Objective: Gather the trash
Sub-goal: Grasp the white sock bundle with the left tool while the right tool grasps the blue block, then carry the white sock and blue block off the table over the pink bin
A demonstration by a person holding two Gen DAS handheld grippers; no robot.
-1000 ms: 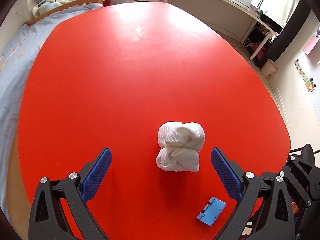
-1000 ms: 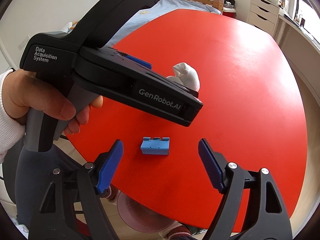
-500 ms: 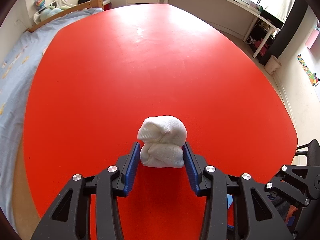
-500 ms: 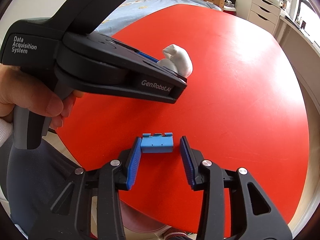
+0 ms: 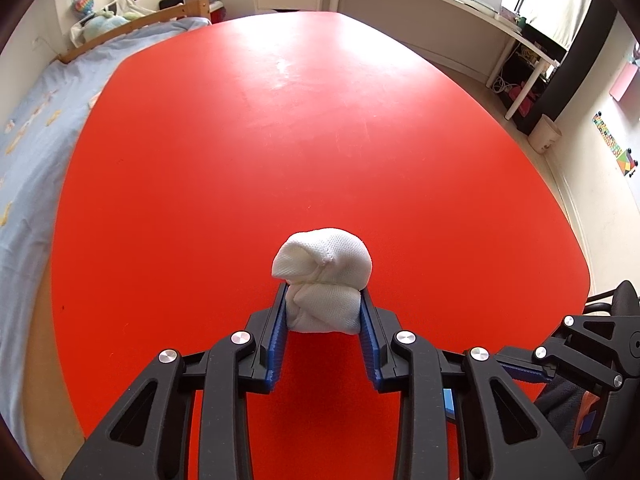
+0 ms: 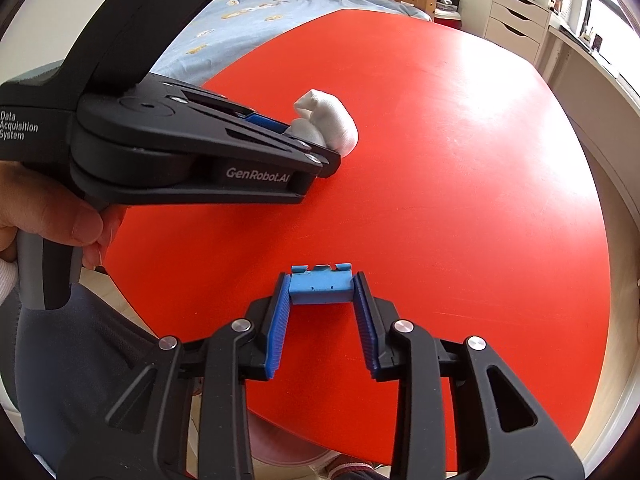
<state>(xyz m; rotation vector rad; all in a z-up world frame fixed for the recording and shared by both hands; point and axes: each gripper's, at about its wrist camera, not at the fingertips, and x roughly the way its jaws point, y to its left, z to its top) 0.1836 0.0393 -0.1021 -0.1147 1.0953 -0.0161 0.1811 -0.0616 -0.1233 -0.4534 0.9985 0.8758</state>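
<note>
Trash pinched in both grippers, low over the red table (image 5: 280, 140).

White cloth wad (image 5: 322, 280) squeezed between closing left gripper (image 5: 323, 312) pads; blue plastic piece (image 6: 321, 289) clamped crosswise in right gripper (image 6: 321, 300) — both near the table's near edge.

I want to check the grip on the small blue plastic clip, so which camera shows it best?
The right wrist view: the small blue plastic clip sits centred and whole between the right claw's blue pads on the red table. The left wrist view shows only a blue sliver behind its own claw's fingers.
</note>
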